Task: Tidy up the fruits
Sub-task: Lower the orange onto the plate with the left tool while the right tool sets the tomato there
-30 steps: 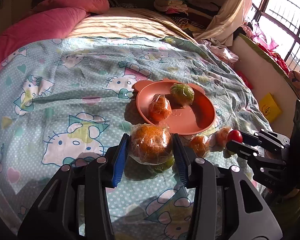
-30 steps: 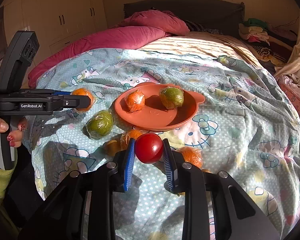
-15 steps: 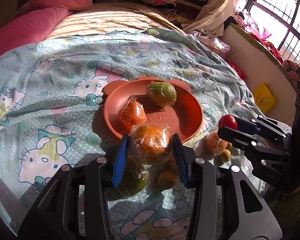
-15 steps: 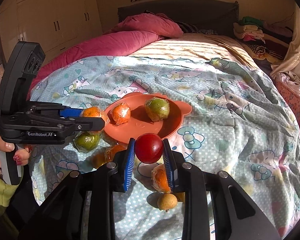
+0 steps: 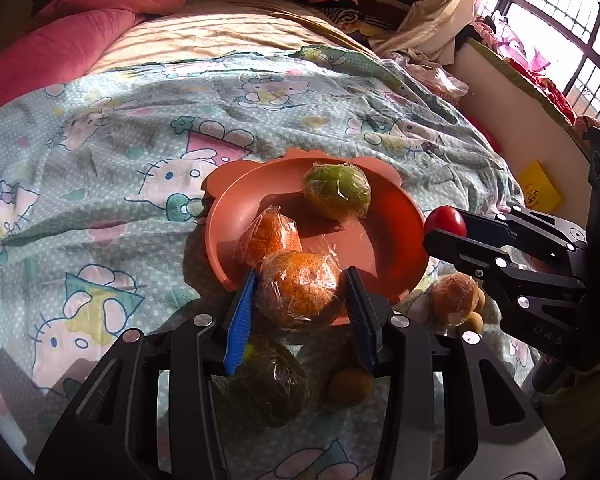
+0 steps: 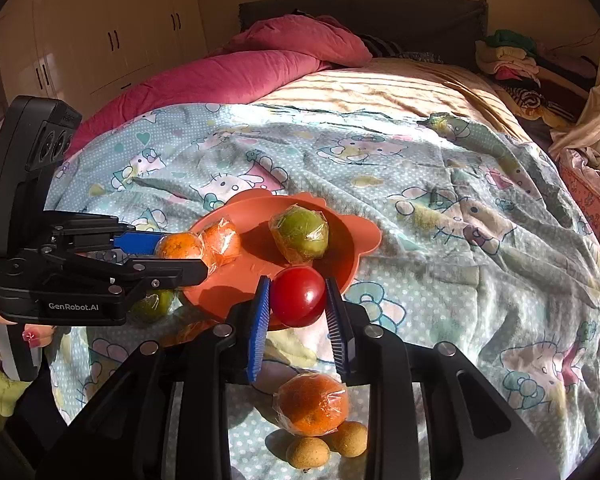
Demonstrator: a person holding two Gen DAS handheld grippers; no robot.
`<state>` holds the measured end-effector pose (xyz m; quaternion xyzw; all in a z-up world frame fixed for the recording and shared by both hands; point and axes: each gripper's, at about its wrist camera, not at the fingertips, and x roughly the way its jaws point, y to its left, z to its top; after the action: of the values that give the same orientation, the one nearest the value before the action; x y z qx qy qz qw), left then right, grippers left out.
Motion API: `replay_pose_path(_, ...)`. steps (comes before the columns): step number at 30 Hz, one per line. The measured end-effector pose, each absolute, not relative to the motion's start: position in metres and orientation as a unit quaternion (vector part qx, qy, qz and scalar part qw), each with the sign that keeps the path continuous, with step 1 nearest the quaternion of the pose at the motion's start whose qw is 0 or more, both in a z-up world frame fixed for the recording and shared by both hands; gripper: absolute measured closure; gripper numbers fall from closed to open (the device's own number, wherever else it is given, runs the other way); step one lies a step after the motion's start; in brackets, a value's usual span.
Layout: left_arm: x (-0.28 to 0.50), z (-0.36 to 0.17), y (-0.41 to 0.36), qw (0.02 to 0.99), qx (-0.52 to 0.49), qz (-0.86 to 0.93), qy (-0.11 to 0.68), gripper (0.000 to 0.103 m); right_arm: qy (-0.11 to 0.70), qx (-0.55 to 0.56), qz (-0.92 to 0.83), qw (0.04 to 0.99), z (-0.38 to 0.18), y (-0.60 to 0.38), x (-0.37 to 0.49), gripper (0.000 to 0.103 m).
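A bed is covered by a cartoon-print sheet (image 5: 100,152), on which an orange plate (image 5: 380,240) is laid. A wrapped green fruit (image 5: 336,191) and a wrapped small orange (image 5: 270,234) are seen in the plate. A wrapped orange (image 5: 300,288) is pinched by the left gripper (image 5: 300,300) over the plate's near rim. A red tomato (image 6: 298,296) is clamped by the right gripper (image 6: 298,308) at the plate's edge.

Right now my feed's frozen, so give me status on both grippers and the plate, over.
Left gripper shut on wrapped orange. Right gripper shut on red tomato. Plate holds two wrapped fruits, middle free. Nothing blocking.
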<state>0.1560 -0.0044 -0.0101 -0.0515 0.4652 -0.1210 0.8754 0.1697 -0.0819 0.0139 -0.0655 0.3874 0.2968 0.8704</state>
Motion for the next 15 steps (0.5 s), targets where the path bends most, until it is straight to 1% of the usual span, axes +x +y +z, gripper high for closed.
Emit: replay_pose_path(15,0.167,-0.020,0.000,0.876,-0.050,-0.110,0.467,0.068,0.392,-0.107,0.304,0.862,0.008,-0.064,0.195,0.077)
